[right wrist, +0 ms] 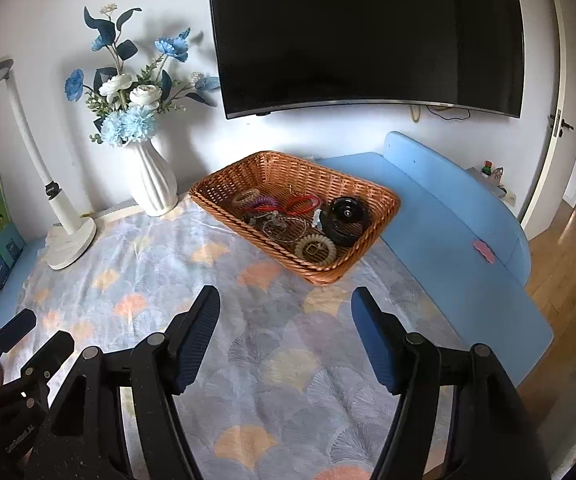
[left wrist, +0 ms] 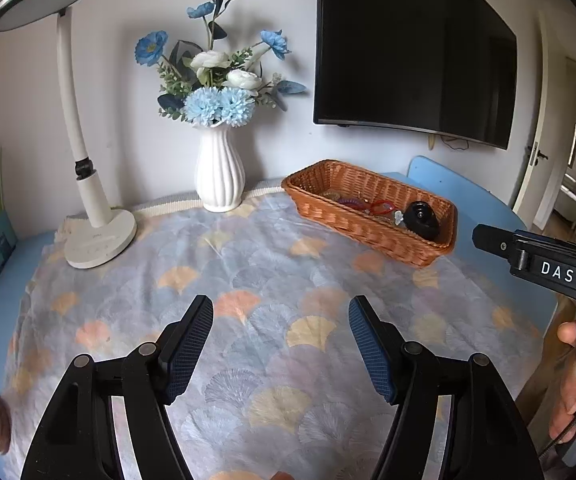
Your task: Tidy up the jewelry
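Both the left gripper (left wrist: 280, 308) and right gripper (right wrist: 285, 300) stand wide and empty above the patterned cloth (right wrist: 271, 360), with the jewelry (right wrist: 283, 216) heaped inside the wicker basket (right wrist: 328, 276) at twelve o'clock of the right gripper.

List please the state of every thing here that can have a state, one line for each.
left gripper: open, empty, above the cloth.
right gripper: open, empty.
wicker basket: upright, holds bracelets and hair ties.
black round case: inside the basket; open or closed, cannot tell.
desk lamp: upright, looks off.
screen: dark, off.
vase: upright, with flowers.
door: open.
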